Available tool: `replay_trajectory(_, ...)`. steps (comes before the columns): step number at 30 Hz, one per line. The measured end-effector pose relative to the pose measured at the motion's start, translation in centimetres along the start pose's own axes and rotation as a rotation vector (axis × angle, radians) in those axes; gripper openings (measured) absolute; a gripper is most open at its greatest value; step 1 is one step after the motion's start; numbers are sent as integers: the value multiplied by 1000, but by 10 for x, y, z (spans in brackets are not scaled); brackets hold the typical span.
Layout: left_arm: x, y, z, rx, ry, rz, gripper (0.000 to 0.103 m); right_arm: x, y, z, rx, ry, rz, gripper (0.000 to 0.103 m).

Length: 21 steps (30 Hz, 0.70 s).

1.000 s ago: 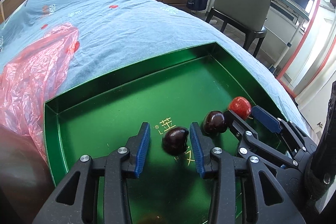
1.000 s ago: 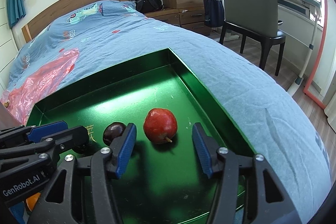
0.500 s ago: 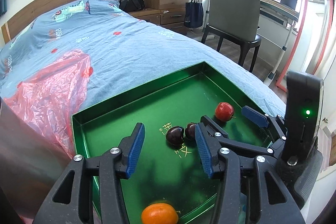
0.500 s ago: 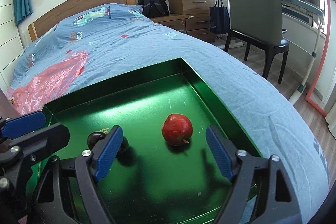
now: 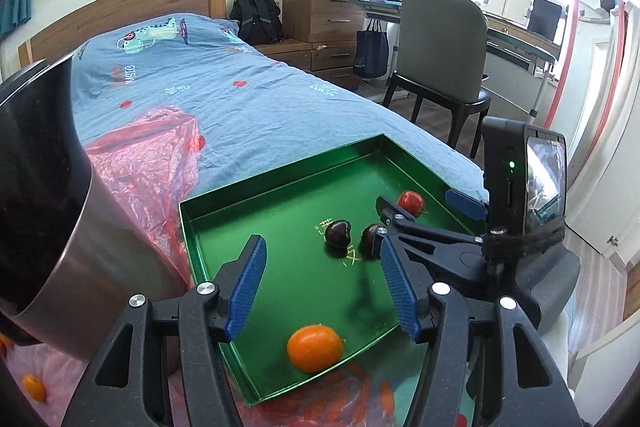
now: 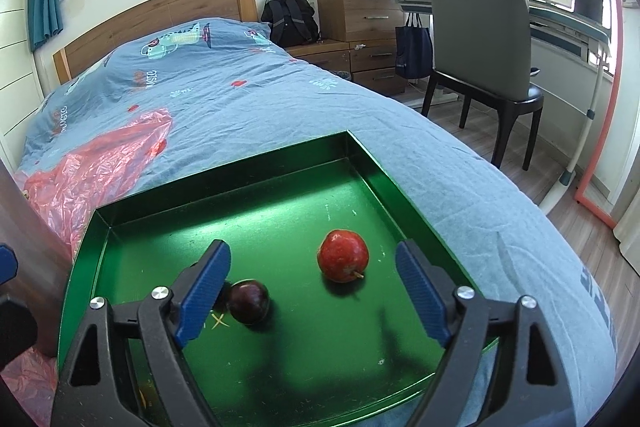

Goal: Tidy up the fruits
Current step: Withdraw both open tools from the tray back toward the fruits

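A green tray [image 5: 280, 183] lies on the bed and also shows in the right wrist view [image 6: 248, 167]. In it lie two dark plums [image 5: 338, 233] [image 5: 370, 235], a red apple-like fruit [image 5: 411, 202] and an orange [image 5: 315, 348] near the front edge. My left gripper [image 5: 324, 289] is open and empty, raised above the tray's front. My right gripper [image 6: 312, 291] is open and empty above the tray; one dark plum [image 6: 248, 301] lies by its left finger and the red fruit [image 6: 343, 261] lies between the fingers, further off. The right gripper also shows at the right of the left wrist view [image 5: 424, 211].
A red plastic bag [image 5: 140, 163] lies on the blue bedcover left of the tray, with a small orange [image 5: 34, 387] at the lower left. A large steel pot [image 5: 40, 207] stands close at the left. A chair [image 6: 480, 39] and desk stand beyond the bed's right edge.
Both grippers have pulled back and up from the fruits, leaving them in the tray. The orange and the steel pot have come into the left wrist view.
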<state>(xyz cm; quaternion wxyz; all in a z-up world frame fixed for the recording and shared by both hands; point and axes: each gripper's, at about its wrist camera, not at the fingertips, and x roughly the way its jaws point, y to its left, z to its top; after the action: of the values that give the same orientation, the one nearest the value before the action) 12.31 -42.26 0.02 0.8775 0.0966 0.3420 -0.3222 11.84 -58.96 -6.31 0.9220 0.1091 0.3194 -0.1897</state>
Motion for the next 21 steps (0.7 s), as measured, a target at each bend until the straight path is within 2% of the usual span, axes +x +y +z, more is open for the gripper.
replay_trajectory(10, -22, 17, -39, -29, 46, 43, 54, -11, 23, -11, -40, -19, 0, 103)
replay_trajectory(15, -36, 25, -55, -24, 66, 69, 54, -26, 28, -18, -28, -67, -10, 103)
replay_trajectory(21, -58, 33, -69, -19, 55, 90, 59, -53, 39, -41, -32, -123, -2, 103)
